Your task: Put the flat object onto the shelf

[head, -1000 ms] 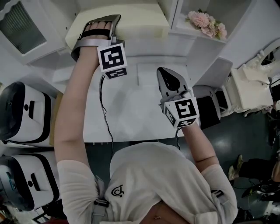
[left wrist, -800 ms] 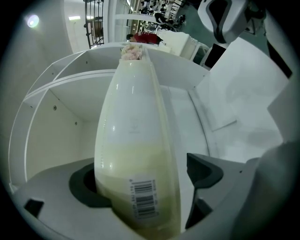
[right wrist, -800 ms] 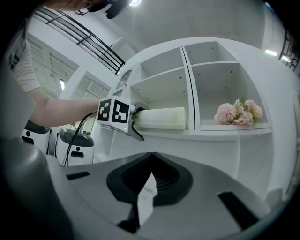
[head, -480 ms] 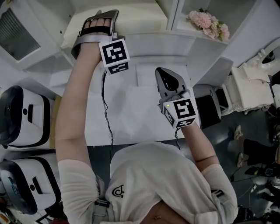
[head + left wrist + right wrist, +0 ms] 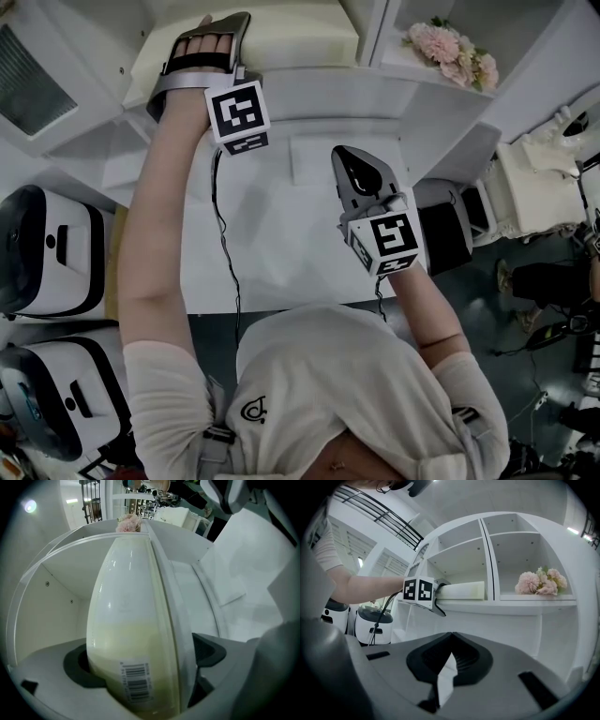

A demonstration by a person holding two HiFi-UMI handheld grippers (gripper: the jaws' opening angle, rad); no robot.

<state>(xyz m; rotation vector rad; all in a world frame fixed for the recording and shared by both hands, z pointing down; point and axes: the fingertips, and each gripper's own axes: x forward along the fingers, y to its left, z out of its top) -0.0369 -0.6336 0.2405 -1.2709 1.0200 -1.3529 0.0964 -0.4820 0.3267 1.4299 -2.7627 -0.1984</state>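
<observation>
The left gripper (image 5: 208, 42) reaches up to the far left, into the left compartment of the white shelf (image 5: 412, 98). Its jaws are clamped on the near end of the flat object (image 5: 281, 37), a pale cream slab. From above, the slab lies lengthwise in that compartment, and its right end is close to the upright divider (image 5: 370, 28).

That gripper's own view adds what the head view cannot. A barcode label (image 5: 136, 681) sits on the gripped end, and the slab fills the gap between the two dark jaw pads.

The right gripper (image 5: 354, 171) hangs over the white desk (image 5: 272, 234), nearer and to the right, well apart from the shelf. In its own view the jaws are drawn together with nothing between them.

This view alone looks at the shelf from the front. The slab appears to lie flat on the board, and the left gripper's marker cube (image 5: 417, 590) is at its left end. Pink flowers (image 5: 540, 582) sit in the next compartment to the right.

Two white appliances (image 5: 47, 248) stand at the left, in full only from above.
</observation>
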